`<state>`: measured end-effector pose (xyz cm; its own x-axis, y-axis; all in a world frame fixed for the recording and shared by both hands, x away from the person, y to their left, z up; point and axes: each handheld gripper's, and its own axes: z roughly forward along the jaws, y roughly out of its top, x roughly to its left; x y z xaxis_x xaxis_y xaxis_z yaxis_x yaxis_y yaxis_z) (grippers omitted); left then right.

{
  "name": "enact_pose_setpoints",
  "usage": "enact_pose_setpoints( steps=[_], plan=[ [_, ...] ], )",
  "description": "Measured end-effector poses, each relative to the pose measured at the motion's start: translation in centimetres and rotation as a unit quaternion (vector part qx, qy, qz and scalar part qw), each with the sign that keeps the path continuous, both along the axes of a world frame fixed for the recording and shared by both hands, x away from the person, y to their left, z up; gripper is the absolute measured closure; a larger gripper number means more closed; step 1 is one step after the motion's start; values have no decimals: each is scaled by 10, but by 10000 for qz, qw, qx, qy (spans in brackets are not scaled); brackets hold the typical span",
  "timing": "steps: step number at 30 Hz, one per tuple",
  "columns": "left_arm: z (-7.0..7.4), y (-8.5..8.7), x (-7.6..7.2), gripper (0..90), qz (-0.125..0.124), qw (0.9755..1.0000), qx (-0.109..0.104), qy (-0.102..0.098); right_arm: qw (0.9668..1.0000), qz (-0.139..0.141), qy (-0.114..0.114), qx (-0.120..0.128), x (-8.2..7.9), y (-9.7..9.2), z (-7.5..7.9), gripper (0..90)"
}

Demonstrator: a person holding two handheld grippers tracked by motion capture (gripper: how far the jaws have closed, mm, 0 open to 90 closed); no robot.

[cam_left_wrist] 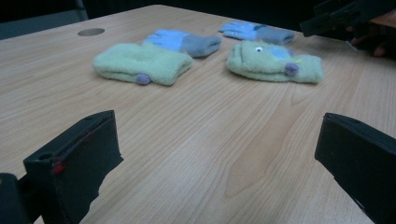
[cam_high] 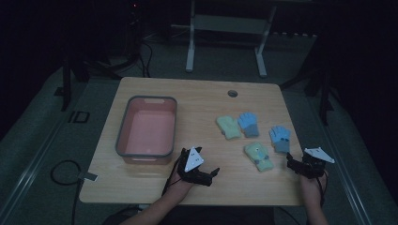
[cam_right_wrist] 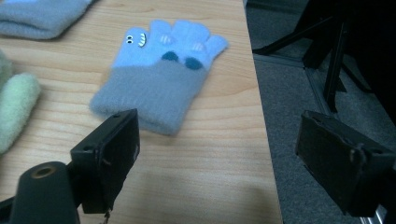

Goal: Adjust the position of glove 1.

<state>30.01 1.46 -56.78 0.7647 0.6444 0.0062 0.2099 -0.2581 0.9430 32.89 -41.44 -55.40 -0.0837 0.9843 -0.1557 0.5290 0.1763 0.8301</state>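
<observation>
Four small knitted gloves lie on the right half of the wooden table (cam_high: 197, 93). A plain green glove (cam_high: 229, 126) (cam_left_wrist: 140, 63) sits beside a blue one with a grey cuff (cam_high: 248, 123) (cam_left_wrist: 184, 41). Nearer me lie a green glove with a face (cam_high: 258, 156) (cam_left_wrist: 273, 63) and a second blue glove (cam_high: 280, 138) (cam_right_wrist: 156, 79). My left gripper (cam_high: 213, 176) (cam_left_wrist: 219, 163) stands open, low over bare wood, pointing at the gloves. My right gripper (cam_high: 290, 163) (cam_right_wrist: 219, 154) is open too, just short of the second blue glove's grey cuff, near the table's right edge.
A pink bin with a grey rim (cam_high: 123, 126) stands on the left half of the table, with nothing in it. A round cable hole (cam_high: 232, 93) is near the far edge. Beyond the table are dark floor, cables and a white frame (cam_high: 190, 47).
</observation>
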Motion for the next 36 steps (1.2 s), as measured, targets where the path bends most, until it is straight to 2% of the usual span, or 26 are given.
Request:
enact_pose_setpoints(
  steps=[6,12,16,22,29,30,33,36],
  plan=[
    [0,0,0,2,-36,10000,5,-27,10000,24,9,-16,0,0,0,137],
    [0,-1,-1,3,-1,10000,37,-42,9998,38,-89,187,0,-2,1,137],
    [0,-1,-1,2,-12,10000,54,-63,9999,17,-58,154,0,-2,1,134],
    [0,0,0,2,-16,10000,4,-22,9997,71,205,137,4,2,4,124],
    [0,-1,-1,2,-24,10000,33,-60,9994,260,173,155,7,10,21,119],
    [0,-1,-1,2,-26,10000,31,-57,9994,257,156,178,8,12,24,132],
    [0,0,-1,2,-26,10000,13,-44,9976,421,284,469,13,13,34,137],
    [0,0,-1,2,-27,10000,8,-32,9980,350,266,450,16,17,39,137]
  ],
)
